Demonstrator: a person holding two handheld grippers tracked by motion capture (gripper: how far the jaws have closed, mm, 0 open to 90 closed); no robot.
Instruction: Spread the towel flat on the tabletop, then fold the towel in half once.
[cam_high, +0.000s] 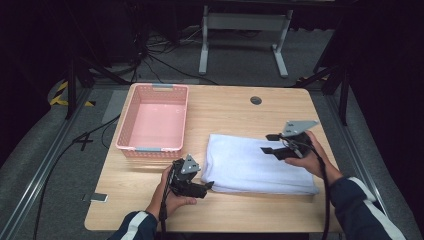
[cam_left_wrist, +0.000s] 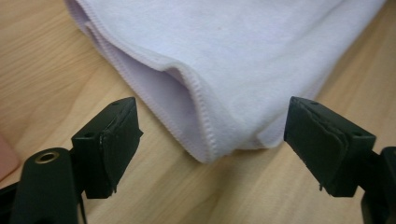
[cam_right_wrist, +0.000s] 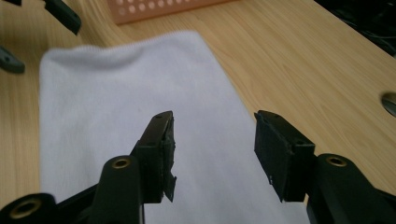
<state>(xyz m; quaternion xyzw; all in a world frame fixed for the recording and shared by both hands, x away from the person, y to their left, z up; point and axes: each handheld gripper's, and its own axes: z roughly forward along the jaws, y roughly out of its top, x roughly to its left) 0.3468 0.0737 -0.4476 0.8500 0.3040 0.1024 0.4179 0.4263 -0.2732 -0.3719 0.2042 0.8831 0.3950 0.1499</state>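
Note:
A folded white towel (cam_high: 255, 162) lies on the right half of the wooden table (cam_high: 225, 107). My left gripper (cam_high: 209, 187) rests at the towel's near left corner, jaws open. In the left gripper view that corner of the towel (cam_left_wrist: 233, 46) reaches in between the jaws of this gripper (cam_left_wrist: 212, 135), and the pads stand clear of it on both sides. My right gripper (cam_high: 266, 143) hovers over the towel's right part, open and holding nothing. In the right gripper view the towel (cam_right_wrist: 116, 107) stretches away beneath that open gripper (cam_right_wrist: 215, 140).
An empty pink perforated basket (cam_high: 125, 120) stands at the back left of the table; its wall (cam_right_wrist: 159, 9) shows beyond the towel. A round cable hole (cam_high: 256, 100) sits near the far edge. A small grey object (cam_high: 95, 198) lies at the table's front left edge.

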